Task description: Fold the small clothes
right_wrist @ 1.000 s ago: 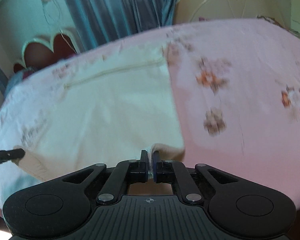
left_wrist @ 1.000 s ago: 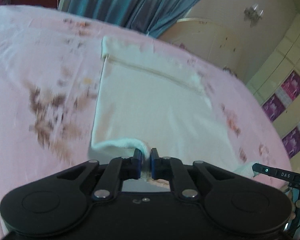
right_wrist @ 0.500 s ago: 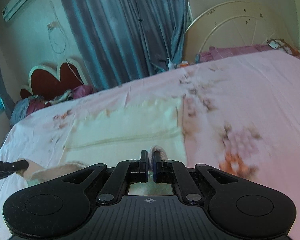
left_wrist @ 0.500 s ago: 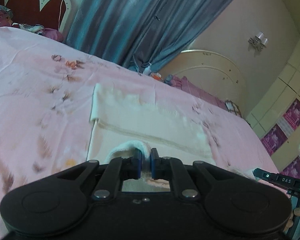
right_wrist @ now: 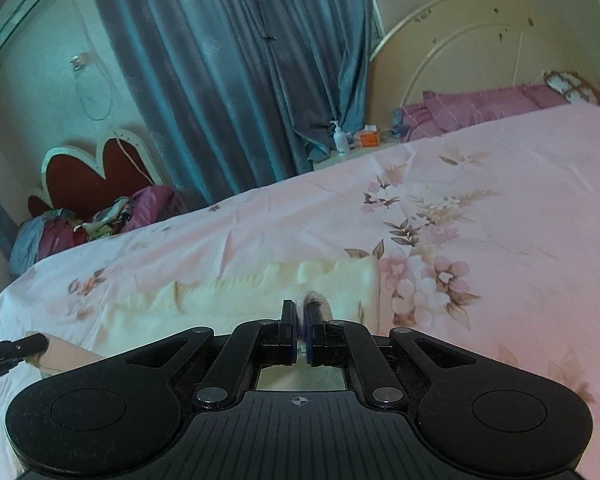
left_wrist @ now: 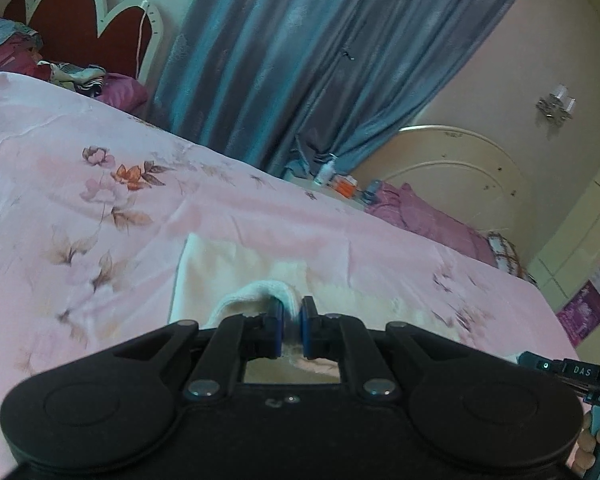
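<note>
pink floral bedsheet [left_wrist: 100, 184], blue curtain [right_wrist: 228, 60], red headboard [left_wrist: 80, 32]

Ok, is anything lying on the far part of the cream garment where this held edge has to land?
Nothing visible: the far strip of the cream fabric garment on the pink floral bedsheet shows bare.

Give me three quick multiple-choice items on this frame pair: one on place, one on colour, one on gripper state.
1. Where does the cream garment lie?
A. on the pink floral bedsheet
B. on a wooden floor
C. in a basket

2. What colour is the curtain?
A. yellow
B. blue-grey
C. white

3. What is the left hand-held gripper doing?
A. standing wide open over the sheet
B. gripping a bottle
C. pinching a fold of the garment

Answers:
1 A, the cloth is spread on the flowered sheet in both views.
2 B, the drapes behind the bed are blue-grey.
3 C, white fabric bunches between its nearly closed blue pads.
</note>
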### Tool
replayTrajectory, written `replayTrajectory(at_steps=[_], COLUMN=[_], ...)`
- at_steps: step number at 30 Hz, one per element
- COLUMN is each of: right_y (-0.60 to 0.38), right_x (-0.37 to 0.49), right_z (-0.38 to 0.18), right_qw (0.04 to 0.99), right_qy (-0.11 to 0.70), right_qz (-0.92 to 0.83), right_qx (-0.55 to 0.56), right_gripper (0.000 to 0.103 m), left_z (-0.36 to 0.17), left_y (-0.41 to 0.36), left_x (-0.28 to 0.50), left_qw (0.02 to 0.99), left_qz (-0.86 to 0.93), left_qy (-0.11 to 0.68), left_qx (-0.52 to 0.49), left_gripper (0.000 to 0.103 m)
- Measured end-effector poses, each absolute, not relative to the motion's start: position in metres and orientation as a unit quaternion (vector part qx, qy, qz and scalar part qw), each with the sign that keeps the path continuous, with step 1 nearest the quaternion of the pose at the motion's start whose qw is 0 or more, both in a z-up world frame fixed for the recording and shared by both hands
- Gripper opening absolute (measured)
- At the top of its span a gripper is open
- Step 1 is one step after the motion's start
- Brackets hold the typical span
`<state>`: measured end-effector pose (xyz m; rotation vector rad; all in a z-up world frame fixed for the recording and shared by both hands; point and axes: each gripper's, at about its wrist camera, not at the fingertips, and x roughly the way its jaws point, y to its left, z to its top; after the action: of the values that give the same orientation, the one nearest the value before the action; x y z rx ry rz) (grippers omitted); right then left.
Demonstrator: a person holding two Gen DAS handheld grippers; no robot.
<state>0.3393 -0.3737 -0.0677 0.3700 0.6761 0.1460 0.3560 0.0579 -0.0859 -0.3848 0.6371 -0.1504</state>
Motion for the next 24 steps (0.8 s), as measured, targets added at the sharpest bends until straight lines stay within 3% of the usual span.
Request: replayTrajectory(at_steps=[11, 16, 19, 20, 21, 22, 23, 24], right_y=[-0.382, -0.386, -0.389, -0.390, -0.392, -0.394, -0.396, -0.398], right_x=[0.422, 0.436, 0.438, 0.438, 0.438, 0.439, 0.439, 0.437], right_z=[-0.113, -0.126, -0.122, -0.120, -0.118, -0.116, -0.113, -0.111], right_qw=[0.897, 0.891, 0.897, 0.900, 0.903, 0.904, 0.906, 0.910], right_qy=[0.385, 0.399, 0.386, 0.380, 0.374, 0.370, 0.364, 0.356], right_qz=[0.055, 0.050, 0.052, 0.052, 0.055, 0.056, 0.057, 0.057], right_qx=[0.210, 0.213, 0.208, 0.206, 0.206, 0.207, 0.207, 0.204], right_gripper=[0.003, 0.004, 0.004, 0.004, 0.005, 0.017, 0.042, 0.054], left_z=[-0.114, -0.121, -0.116, -0.113, -0.108, -0.105, -0.102, -0.101], left_y=[0.041, 0.034, 0.037, 0.039, 0.041, 0.043, 0.044, 0.044], left_x=[0.427, 0.446, 0.448, 0.446, 0.444, 0.443, 0.442, 0.441], left_qw=[0.920, 0.916, 0.924, 0.928, 0.933, 0.936, 0.937, 0.937], left_qz=[-0.026, -0.005, 0.008, 0.019, 0.030, 0.031, 0.025, 0.015], left_qy=[0.358, 0.376, 0.357, 0.346, 0.334, 0.328, 0.329, 0.332], left_qx=[-0.159, -0.137, -0.140, -0.138, -0.134, -0.126, -0.116, -0.104], left_gripper=[0.009, 0.022, 0.046, 0.068, 0.079, 0.078, 0.075, 0.074])
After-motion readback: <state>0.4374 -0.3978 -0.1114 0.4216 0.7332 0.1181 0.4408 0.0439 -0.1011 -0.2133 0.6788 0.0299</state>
